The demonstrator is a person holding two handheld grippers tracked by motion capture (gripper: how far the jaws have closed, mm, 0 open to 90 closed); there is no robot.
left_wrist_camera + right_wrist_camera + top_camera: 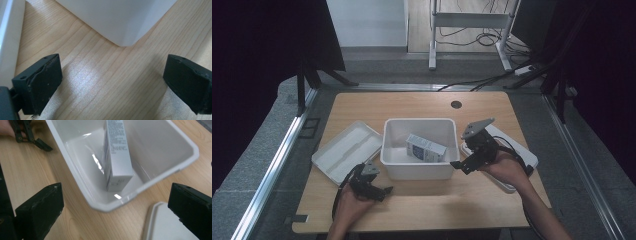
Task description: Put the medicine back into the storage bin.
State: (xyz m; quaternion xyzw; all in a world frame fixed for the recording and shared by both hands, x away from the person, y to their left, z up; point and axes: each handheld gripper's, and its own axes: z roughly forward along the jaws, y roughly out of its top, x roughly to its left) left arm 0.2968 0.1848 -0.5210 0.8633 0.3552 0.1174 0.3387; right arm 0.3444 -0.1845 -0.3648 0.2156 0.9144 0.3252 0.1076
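In the high view, a white bin [419, 149] sits at the centre of the wooden table [422, 200], with a small box [426, 148] inside it and a white lid [346, 150] at its left. The left gripper [379, 191] lies at lower left, the right gripper [462, 165] just right of the bin. In the left gripper view, the jaws stand spread over bare table, the bin's corner [122, 22] above. In the right gripper view, jaws are spread wide; the box [117, 155] leans inside the bin [112, 205].
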